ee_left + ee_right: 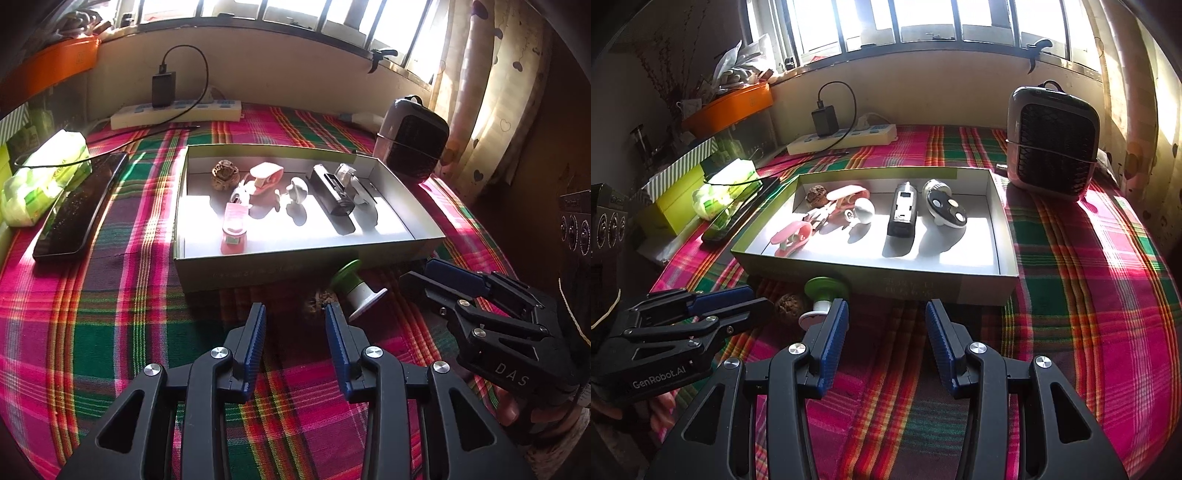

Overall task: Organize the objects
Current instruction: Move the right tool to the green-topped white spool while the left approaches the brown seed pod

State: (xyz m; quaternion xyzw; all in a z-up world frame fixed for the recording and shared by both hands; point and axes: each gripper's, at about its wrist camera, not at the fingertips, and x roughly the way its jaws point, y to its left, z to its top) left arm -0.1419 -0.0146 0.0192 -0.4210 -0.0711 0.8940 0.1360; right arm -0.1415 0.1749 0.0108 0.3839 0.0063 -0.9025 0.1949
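Both grippers have their fingers apart and hold nothing. Low in the left wrist view, the left gripper (295, 314) is a little open over the plaid cloth (110, 314), and the right gripper (886, 310) gapes wider. Just in front of the box (428, 240), a green and white spool (354, 288) lies tipped beside a brown walnut (788, 304). I think the spool goes in next. Slide the fingers around its thin white middle, then squeeze gently.
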